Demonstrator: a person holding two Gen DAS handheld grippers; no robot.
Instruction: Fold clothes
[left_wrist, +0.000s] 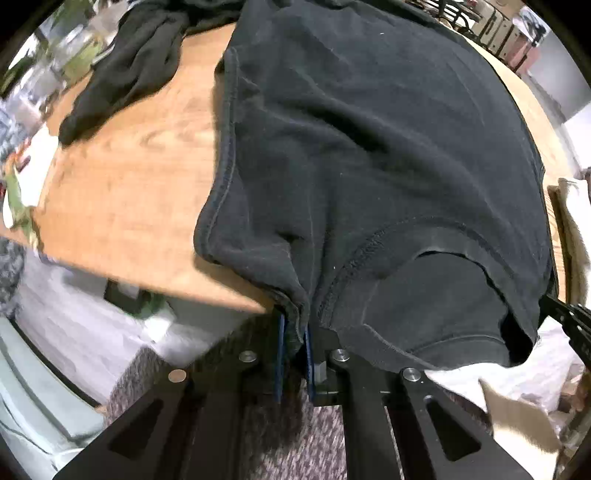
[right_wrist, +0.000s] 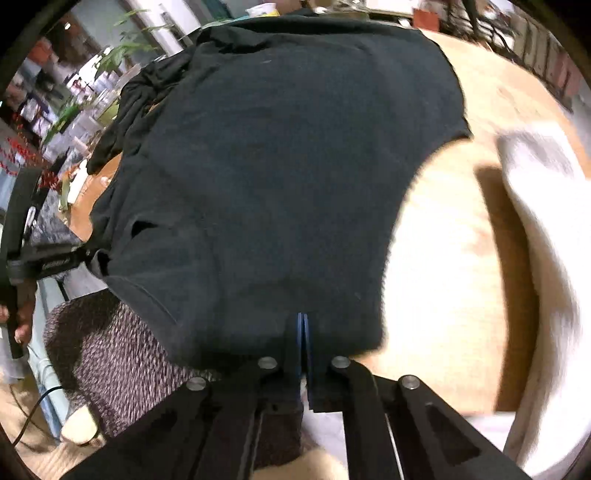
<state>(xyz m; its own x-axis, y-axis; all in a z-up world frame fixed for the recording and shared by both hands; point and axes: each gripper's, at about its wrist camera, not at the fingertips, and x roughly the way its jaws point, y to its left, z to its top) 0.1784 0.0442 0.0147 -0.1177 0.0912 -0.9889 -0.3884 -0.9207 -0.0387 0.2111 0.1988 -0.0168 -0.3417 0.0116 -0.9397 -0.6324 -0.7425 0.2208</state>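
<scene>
A black T-shirt (left_wrist: 369, 140) lies spread on the wooden table (left_wrist: 140, 192), its near end hanging over the table's front edge. My left gripper (left_wrist: 294, 332) is shut on the shirt's shoulder fabric beside the collar, at the table edge. The shirt fills the right wrist view (right_wrist: 280, 177) too. My right gripper (right_wrist: 303, 325) is shut on the shirt's near edge, blue pads pressed together on the cloth. The other gripper (right_wrist: 55, 262) shows at the far left of the right wrist view, holding the shirt's other corner.
A second crumpled black garment (left_wrist: 136, 62) lies at the table's far left. A white cloth (right_wrist: 539, 177) lies on the table at the right. Shelves and plants (right_wrist: 110, 62) stand behind. A speckled grey rug (right_wrist: 122, 347) lies below the table edge.
</scene>
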